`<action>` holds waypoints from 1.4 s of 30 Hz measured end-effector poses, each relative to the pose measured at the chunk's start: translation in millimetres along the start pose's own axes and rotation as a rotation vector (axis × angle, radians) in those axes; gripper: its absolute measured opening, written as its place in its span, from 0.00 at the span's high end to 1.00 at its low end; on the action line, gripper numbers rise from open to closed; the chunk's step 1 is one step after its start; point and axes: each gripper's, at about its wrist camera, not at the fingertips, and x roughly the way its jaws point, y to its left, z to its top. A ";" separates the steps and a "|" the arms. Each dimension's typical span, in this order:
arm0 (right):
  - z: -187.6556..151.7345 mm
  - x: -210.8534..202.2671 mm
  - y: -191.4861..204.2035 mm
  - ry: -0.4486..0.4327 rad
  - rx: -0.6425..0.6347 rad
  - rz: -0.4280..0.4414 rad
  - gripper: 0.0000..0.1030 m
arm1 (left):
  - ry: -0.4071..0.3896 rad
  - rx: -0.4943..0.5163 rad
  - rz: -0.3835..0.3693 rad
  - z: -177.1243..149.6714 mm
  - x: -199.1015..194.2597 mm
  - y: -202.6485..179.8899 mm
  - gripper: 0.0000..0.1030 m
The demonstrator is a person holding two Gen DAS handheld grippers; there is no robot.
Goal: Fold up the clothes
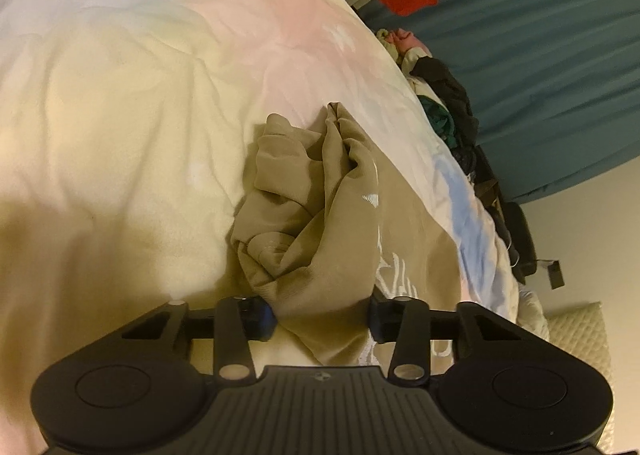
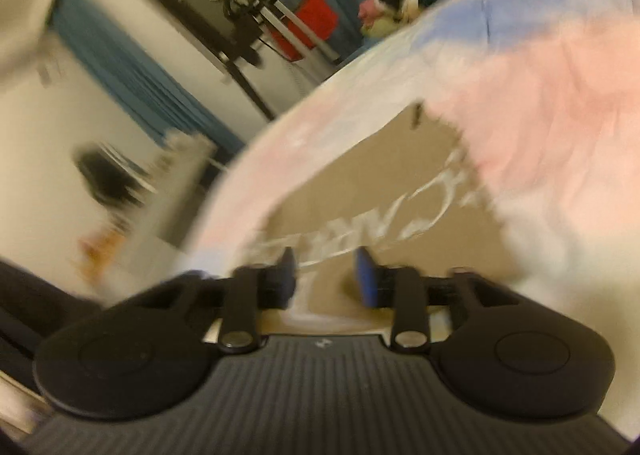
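Directly ahead of the left gripper [image 1: 322,317], open with bunched cloth between its jaws, the tan sweatshirt [image 1: 320,207] is heaped; the right gripper [image 2: 326,279] hovers open, empty, over its flat printed part.

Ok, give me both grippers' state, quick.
Left gripper: open, fingers either side of the tan sweatshirt, not clamped.
Right gripper: open, over the sweatshirt, holding nothing.

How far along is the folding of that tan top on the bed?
Early. Done: the tan sweatshirt lies on the pastel bedspread, printed side up. In hand: the left gripper is open around its bunched sleeve; the right gripper is open above the lettering, in a blurred view. Left: every fold, plus the clothes pile.
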 end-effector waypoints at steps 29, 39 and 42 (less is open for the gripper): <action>-21.7 40.9 -84.3 0.039 0.641 0.094 0.73 | -0.033 -0.053 -0.062 -1.2 -7.1 0.8 0.68; 1.5 -1.8 -52.2 -0.094 0.513 0.131 0.82 | -0.013 -0.047 -0.159 6.3 -26.7 -22.8 0.71; 15.4 -18.3 -41.1 -0.127 0.491 0.129 0.82 | 0.020 -0.033 -0.185 12.8 -31.3 -42.3 0.71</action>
